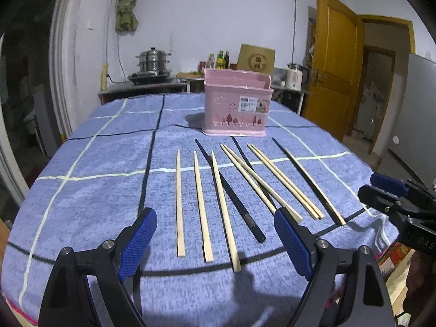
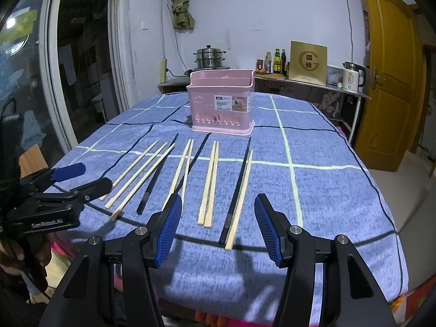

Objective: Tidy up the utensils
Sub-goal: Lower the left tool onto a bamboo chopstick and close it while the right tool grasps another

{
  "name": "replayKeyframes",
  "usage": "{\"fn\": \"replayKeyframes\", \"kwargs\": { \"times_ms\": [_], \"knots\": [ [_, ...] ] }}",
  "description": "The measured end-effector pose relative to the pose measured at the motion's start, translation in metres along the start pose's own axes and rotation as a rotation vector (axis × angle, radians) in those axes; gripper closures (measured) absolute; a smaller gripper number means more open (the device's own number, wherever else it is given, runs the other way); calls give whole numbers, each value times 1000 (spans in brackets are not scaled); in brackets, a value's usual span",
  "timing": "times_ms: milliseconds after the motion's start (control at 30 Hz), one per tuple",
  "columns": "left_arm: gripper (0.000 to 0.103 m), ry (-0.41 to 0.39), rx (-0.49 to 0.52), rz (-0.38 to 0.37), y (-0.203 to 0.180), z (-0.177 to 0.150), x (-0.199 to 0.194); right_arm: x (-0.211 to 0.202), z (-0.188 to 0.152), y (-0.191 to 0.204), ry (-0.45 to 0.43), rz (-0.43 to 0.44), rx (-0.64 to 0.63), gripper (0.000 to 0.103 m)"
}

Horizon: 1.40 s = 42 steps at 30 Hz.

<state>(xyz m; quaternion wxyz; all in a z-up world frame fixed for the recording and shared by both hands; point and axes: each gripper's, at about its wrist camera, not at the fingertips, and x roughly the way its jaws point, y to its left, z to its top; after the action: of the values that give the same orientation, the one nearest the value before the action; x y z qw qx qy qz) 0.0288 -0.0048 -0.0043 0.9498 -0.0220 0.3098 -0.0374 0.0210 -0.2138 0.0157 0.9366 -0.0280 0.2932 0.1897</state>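
Several bamboo chopsticks [image 1: 201, 207] and black chopsticks [image 1: 231, 190] lie side by side on the blue checked tablecloth [image 1: 95, 190], pointing toward a pink utensil basket [image 1: 235, 106] at the far middle. My left gripper [image 1: 215, 218] hovers open just above the near ends of the left-hand sticks, holding nothing. In the right wrist view the basket [image 2: 222, 106] stands beyond a bamboo pair [image 2: 209, 185] and a black-and-bamboo pair [image 2: 239, 190]. My right gripper [image 2: 218, 204] is open over their near ends, empty. Each gripper shows in the other's view, the right gripper [image 1: 381, 188] and the left gripper [image 2: 84, 178].
Behind the table a counter carries a steel steamer pot [image 1: 152, 60], bottles [image 1: 220, 60], a cardboard box [image 1: 256, 58] and a white kettle [image 2: 353, 77]. A yellow door [image 2: 392, 68] stands open at the right. The table's near edge [image 2: 272, 294] drops off just below the grippers.
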Motion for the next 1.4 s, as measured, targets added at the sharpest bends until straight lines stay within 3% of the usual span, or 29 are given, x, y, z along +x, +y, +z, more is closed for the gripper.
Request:
{"fn": "replayKeyframes", "kwargs": {
  "times_ms": [167,300,633,767,1400],
  "knots": [
    [18,59,22,-9,2,18,30,14,10,-1,14,6,-14,47],
    [42,144,22,-13,4,31,60,33,20,-5,56,5,-20,48],
    [59,230,23,-97,4,51,102,100,51,-10,199,47,-54,73],
    [72,262,21,-106,5,56,115,124,64,-15,240,69,-40,79],
    [82,317,11,-108,7,63,143,187,77,-20,359,100,-28,81]
  ]
}}
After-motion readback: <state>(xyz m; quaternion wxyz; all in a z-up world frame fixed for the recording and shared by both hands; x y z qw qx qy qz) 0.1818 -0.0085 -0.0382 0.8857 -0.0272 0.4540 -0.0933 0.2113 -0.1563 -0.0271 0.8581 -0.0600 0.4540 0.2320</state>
